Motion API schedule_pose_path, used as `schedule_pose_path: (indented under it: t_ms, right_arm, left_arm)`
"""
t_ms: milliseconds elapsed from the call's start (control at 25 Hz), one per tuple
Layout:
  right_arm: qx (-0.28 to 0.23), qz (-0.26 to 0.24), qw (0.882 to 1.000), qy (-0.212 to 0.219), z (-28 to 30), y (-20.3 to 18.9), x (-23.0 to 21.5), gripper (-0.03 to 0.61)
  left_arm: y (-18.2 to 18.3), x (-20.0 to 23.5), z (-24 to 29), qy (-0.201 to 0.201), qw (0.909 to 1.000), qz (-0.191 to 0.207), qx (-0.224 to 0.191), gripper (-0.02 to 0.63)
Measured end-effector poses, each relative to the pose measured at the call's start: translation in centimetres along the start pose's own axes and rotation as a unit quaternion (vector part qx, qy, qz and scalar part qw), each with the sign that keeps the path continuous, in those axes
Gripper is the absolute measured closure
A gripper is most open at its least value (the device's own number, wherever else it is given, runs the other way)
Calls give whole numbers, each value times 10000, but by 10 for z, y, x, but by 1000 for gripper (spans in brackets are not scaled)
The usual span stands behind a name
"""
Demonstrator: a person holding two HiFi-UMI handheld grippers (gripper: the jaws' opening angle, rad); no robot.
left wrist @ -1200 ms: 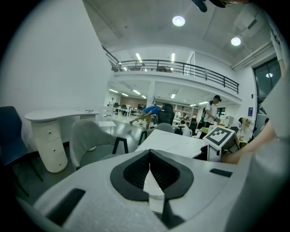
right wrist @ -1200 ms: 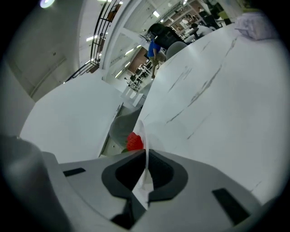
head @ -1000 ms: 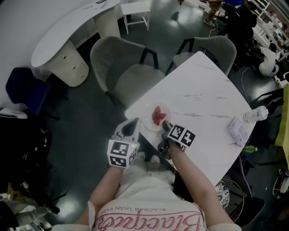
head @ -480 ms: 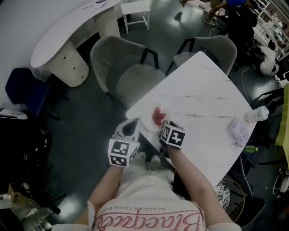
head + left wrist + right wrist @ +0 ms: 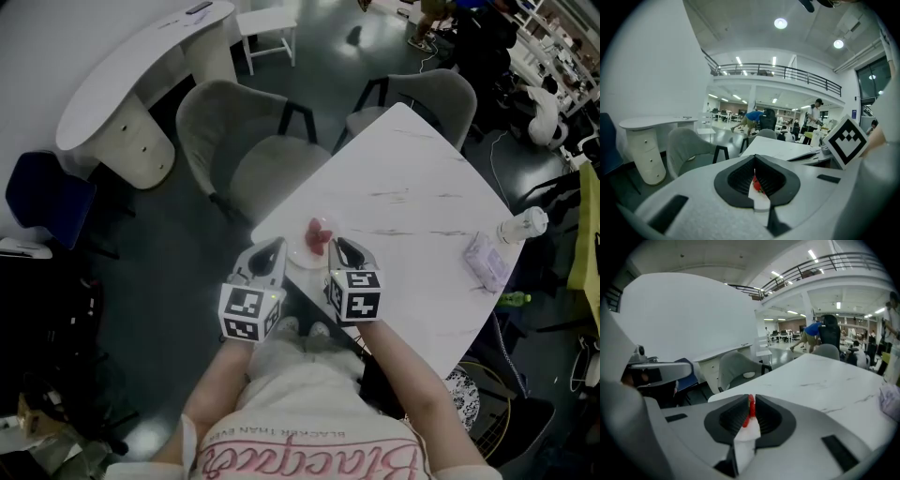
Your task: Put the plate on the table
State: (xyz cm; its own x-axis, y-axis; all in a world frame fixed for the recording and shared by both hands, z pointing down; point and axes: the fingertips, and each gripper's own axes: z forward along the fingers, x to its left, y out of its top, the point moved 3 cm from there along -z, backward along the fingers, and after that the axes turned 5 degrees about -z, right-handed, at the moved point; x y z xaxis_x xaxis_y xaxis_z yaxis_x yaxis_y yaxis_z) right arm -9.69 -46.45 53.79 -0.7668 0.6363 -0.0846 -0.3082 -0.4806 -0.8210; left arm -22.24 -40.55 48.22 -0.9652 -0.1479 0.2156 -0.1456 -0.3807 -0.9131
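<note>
The left hand-held gripper (image 5: 271,250) and the right hand-held gripper (image 5: 344,251) each clamp the rim of a small white round plate (image 5: 302,257) of red food (image 5: 317,234). The plate lies between them, at the corner of the white marbled bench (image 5: 412,202).

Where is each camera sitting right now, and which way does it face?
Head view: on the person's head, facing steeply down at the table corner, where the left gripper and right gripper clamp the plate; forearms and shirt show.
Left gripper view: on the left gripper, looking along its jaws, shut on the plate rim, toward grey chairs; the right gripper's marker cube shows.
Right gripper view: on the right gripper, looking along its jaws, shut on the plate, across the table.
Shared: all three show the plate.
</note>
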Motion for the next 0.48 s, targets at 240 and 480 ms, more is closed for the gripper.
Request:
schedule_pose_path:
  t_ms: [240,480]
  right_arm:
    - [-811,-655,9941,304,-48,31,13,568]
    - [-1519,-901,9826,566,-102,56,21,574]
  left_arm:
    - [16,-21,-11,-96,9994,140,-300,611]
    - [44,-45,-37,-215,9960,338,-796,611]
